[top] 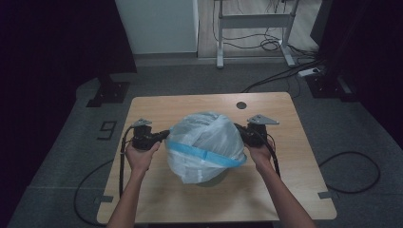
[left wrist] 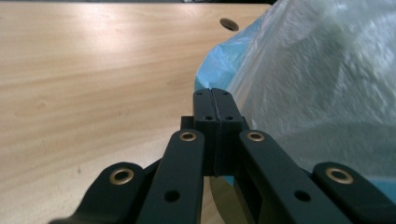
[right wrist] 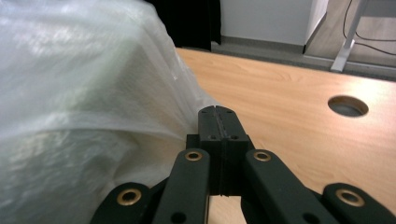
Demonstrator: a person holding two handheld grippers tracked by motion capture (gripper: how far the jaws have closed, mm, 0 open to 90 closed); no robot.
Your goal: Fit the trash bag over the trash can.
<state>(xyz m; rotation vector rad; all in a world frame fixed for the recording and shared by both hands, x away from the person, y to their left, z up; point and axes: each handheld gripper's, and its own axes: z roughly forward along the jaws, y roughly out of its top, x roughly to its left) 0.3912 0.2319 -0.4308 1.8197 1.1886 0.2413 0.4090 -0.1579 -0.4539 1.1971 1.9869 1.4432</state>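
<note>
A bulging white translucent plastic bag (top: 204, 142) with a light blue band (top: 199, 154) stands at the middle of the wooden table (top: 285, 190). My left gripper (top: 166, 135) is against its left side, held in a hand. In the left gripper view the jaws are pressed together (left wrist: 215, 91) at the blue hem of the bag (left wrist: 327, 84). My right gripper (top: 239, 129) is against the bag's right side. Its jaws are also closed (right wrist: 217, 110), tips beside the bag's film (right wrist: 70, 93). Whether either pinches a fold of film I cannot tell.
A round cable hole (top: 241, 105) is in the table's far edge behind the bag. Beyond the table stand a white desk frame (top: 252, 21), a black stand base (top: 108, 92) and cables (top: 285, 73) on the grey floor.
</note>
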